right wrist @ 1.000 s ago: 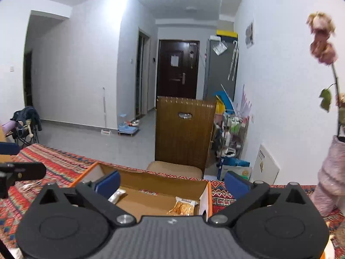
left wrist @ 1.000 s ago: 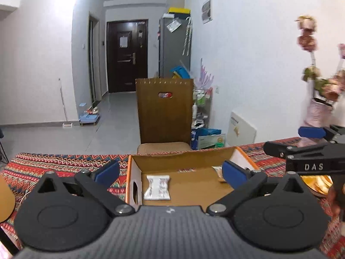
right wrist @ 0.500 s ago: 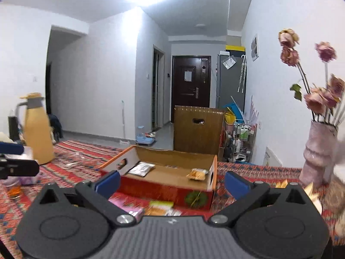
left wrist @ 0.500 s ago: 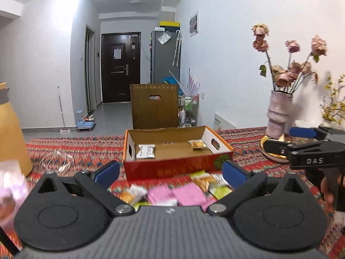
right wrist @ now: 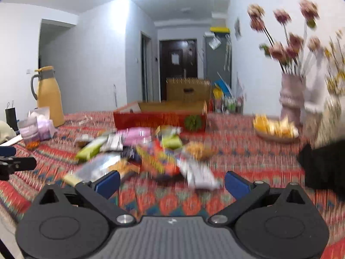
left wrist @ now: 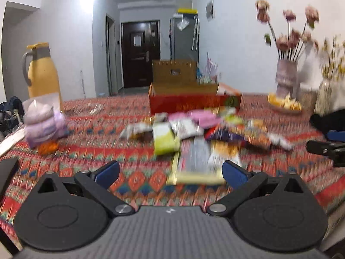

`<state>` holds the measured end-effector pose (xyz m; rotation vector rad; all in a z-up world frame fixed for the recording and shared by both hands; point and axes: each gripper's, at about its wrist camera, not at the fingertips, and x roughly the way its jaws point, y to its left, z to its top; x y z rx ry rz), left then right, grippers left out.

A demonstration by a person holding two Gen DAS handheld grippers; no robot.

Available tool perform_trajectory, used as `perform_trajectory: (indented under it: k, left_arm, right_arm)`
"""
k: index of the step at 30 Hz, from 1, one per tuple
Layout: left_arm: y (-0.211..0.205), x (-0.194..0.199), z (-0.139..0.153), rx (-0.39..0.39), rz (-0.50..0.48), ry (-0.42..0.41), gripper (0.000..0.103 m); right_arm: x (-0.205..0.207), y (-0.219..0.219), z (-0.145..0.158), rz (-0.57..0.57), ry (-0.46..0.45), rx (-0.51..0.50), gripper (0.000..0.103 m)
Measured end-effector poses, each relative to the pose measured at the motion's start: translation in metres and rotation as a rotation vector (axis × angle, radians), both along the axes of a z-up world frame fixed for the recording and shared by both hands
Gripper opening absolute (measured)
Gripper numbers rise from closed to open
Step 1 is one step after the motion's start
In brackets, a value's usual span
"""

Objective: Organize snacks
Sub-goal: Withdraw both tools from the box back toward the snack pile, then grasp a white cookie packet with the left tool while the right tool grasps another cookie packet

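Snack packets [left wrist: 189, 133] lie heaped before the red cardboard box [left wrist: 194, 103]; both grippers' jaws spread, empty; overlapping wrappers risk double grabs.

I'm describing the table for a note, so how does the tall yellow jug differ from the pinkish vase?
The tall yellow jug with a grey handle stands at the table's far left; the pinkish ribbed vase stands far right. The jug is closed by a lid; the vase is open and holds dried flowers. Both stand upright on the patterned tablecloth.
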<state>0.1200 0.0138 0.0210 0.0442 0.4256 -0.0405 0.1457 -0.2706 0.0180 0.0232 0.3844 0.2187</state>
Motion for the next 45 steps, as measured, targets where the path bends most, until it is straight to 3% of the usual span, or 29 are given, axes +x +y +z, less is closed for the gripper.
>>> perform_trajectory:
  k: [5,17,25,29,35,38,41,45]
  left_arm:
    - [0.004,-0.006,-0.019,-0.034,-0.002,0.075,0.103]
    - [-0.010,0.003,-0.027,-0.027,-0.037,0.099,0.103]
    - [-0.013,0.038,-0.038,-0.024,-0.043,0.152,0.103]
    - [-0.002,0.067,-0.036,-0.036,0.018,0.172,0.103]
    - [0.029,0.104,-0.032,-0.124,0.083,0.178,0.103]
    - [0.043,0.115,-0.032,-0.138,0.104,0.179,0.103]
    - [0.053,0.126,-0.031,-0.129,0.121,0.177,0.103]
    - [0.060,0.158,-0.022,-0.124,0.152,0.147,0.103]
  right_arm:
    - [-0.013,0.001,-0.032,0.000,0.122,0.011,0.103]
    - [-0.006,-0.002,-0.042,-0.055,0.154,-0.015,0.103]
    - [0.028,-0.005,-0.044,-0.037,0.206,0.012,0.103]
    - [0.045,0.000,-0.033,0.031,0.195,0.077,0.100]
    - [0.085,0.040,-0.031,0.194,0.285,0.233,0.086]
    - [0.110,0.067,-0.030,0.224,0.310,0.279,0.081]
    - [0.131,0.093,-0.029,0.195,0.286,0.245,0.076]
    - [0.147,0.123,-0.034,0.166,0.265,0.108,0.063]
